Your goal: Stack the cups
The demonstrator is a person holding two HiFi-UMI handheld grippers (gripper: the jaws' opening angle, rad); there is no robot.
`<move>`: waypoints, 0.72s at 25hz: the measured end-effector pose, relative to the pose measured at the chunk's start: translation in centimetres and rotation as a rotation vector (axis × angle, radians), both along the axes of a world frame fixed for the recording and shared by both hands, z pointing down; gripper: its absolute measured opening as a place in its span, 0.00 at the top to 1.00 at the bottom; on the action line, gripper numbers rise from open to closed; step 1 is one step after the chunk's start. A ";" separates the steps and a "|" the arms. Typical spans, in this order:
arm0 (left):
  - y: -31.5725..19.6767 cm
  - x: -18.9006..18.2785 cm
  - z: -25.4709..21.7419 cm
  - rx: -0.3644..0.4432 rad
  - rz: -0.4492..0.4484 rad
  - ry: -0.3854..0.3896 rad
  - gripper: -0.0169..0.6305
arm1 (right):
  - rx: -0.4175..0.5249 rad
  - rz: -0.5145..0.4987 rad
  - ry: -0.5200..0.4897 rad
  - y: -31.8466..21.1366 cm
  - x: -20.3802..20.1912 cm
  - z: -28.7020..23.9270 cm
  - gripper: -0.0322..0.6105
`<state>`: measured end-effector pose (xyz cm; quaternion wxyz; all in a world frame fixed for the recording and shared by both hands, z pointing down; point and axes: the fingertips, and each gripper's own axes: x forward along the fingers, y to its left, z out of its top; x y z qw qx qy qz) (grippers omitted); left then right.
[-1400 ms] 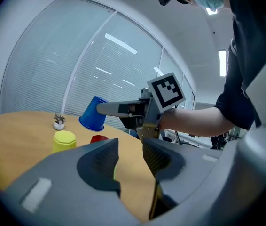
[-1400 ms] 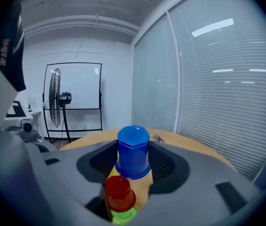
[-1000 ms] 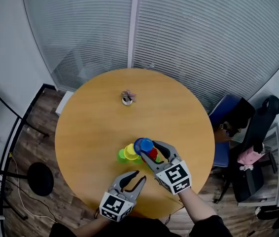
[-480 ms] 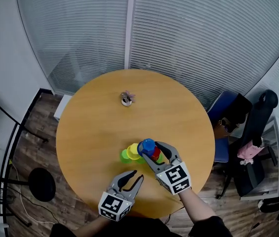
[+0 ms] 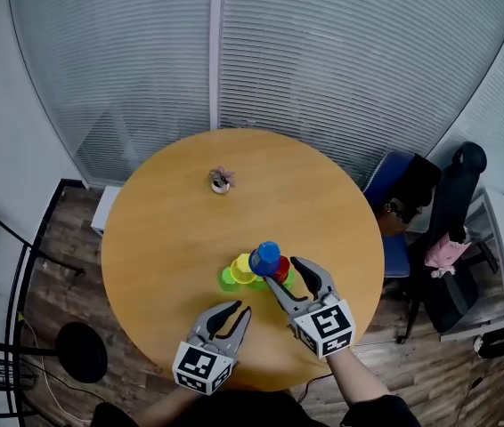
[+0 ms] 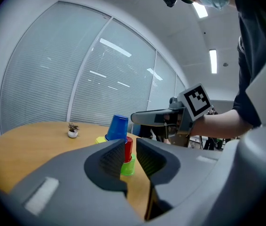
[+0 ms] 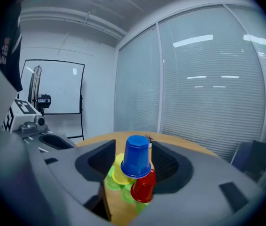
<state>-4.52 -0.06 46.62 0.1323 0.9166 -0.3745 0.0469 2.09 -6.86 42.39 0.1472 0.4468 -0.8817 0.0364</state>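
A small pyramid of upturned cups stands on the round wooden table (image 5: 163,229). Green cups (image 5: 227,280) form the base, a yellow cup (image 5: 242,269) and a red cup (image 5: 282,269) rest on them, and a blue cup (image 5: 267,257) tops the pile. My right gripper (image 5: 285,273) is just on the near side of the pile, its jaws wide and still opening, with no pad touching the blue cup (image 7: 136,157). My left gripper (image 5: 239,309) hovers lower left near the table's front edge, its jaws narrowing with nothing between them.
A tiny potted plant (image 5: 221,181) sits towards the far side of the table. Blue and black office chairs (image 5: 421,203) stand to the right, and a black round stand base (image 5: 81,351) is on the floor at left. Blinds cover the glass wall behind.
My right gripper has drawn back from the blue cup, which stays on top of the pile, and its jaws have spread. The left gripper's jaws have narrowed.
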 end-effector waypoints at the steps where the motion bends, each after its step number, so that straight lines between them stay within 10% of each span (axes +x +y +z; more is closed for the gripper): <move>1: 0.1 -0.3 -0.2 0.009 0.009 -0.002 0.86 | 0.009 0.019 -0.009 0.5 0.0 -0.2 0.59; 8: 1.9 -2.6 -1.3 0.065 0.092 -0.044 0.92 | 0.047 0.132 -0.070 4.3 -0.5 -1.2 0.85; 18: 4.4 -4.8 -2.4 0.106 0.040 -0.077 0.96 | 0.001 0.127 -0.126 10.4 -1.6 -0.1 0.92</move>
